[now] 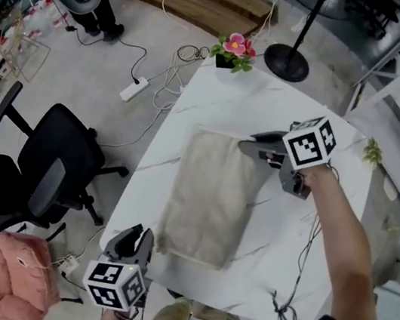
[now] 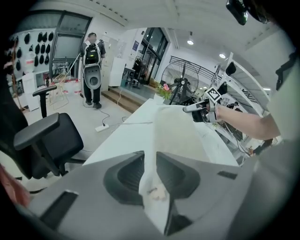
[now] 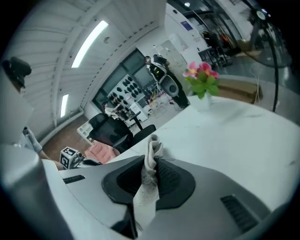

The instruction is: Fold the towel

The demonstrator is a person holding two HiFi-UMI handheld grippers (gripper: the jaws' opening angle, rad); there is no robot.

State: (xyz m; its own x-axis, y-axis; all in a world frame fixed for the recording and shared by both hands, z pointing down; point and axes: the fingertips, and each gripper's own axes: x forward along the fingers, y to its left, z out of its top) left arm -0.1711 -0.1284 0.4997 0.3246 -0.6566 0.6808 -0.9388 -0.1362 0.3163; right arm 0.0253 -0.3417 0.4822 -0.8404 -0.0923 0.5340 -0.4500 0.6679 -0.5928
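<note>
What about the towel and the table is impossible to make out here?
Layers of the towel: head view, the top one hides those below.
Its far corner: head view, under the right gripper.
Its near corner: head view, behind the left gripper.
Near right corner of the table: head view, behind the arm.
Rest of towel: right gripper view, blocked by that gripper's body.

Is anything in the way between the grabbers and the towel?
No. The left gripper and right gripper each pinch a corner of the towel. Nothing lies on it, and the flower pot stands apart from it.
</note>
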